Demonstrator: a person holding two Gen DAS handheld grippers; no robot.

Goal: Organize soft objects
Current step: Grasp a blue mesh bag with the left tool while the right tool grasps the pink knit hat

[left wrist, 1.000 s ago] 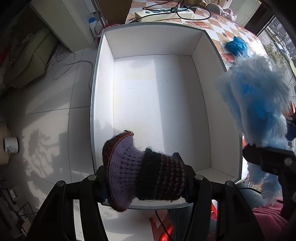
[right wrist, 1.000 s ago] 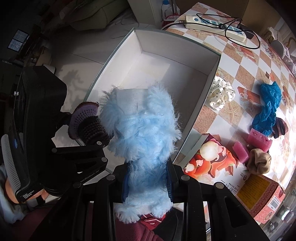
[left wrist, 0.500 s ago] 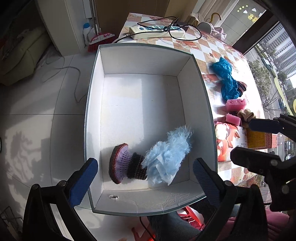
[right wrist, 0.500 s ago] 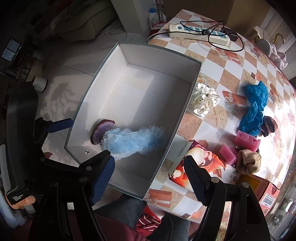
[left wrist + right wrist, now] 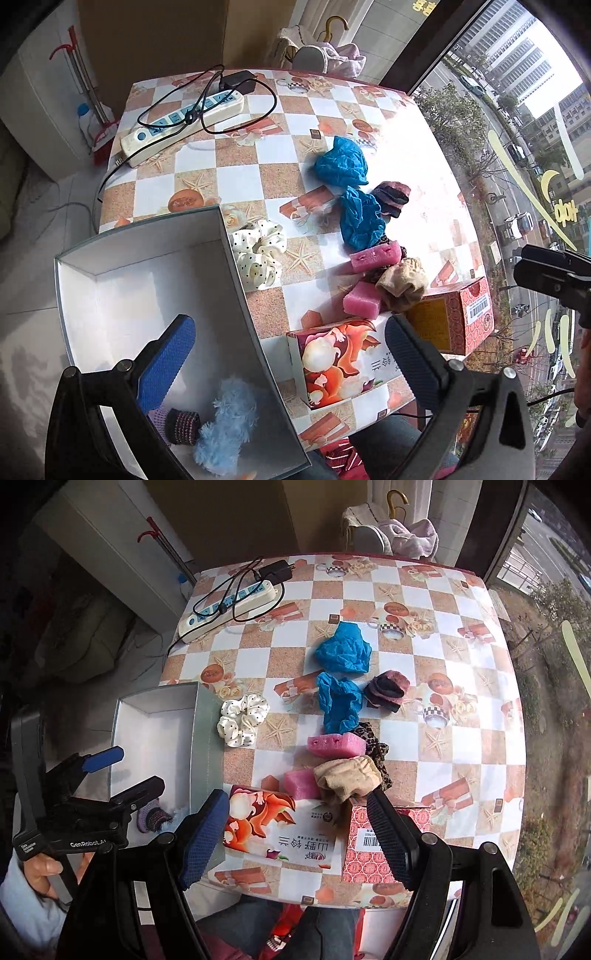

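Note:
The white box [image 5: 147, 236] stands at the table's left edge. A fluffy light-blue piece [image 5: 229, 424] and a purple-and-black knitted sock [image 5: 181, 426] lie in its near end. My left gripper [image 5: 288, 332] is open and empty above the box's right wall. My right gripper [image 5: 295, 799] is open and empty over the printed tissue box [image 5: 288, 834]. On the table lie a white dotted scrunchie [image 5: 242, 720], two blue crumpled cloths [image 5: 343, 650], pink foam blocks [image 5: 336, 746], a beige sock [image 5: 347, 777] and a maroon knitted piece [image 5: 388, 688].
A power strip [image 5: 184, 125] with a black cable lies at the table's far left. A red carton [image 5: 458, 317] stands beside the tissue box [image 5: 340, 362] at the near edge. A window runs along the right side; the floor lies left of the box.
Both grippers opened and dropped the knitted sock and the fluffy blue piece into the box. Both then swung right, away from the box interior toward the table.

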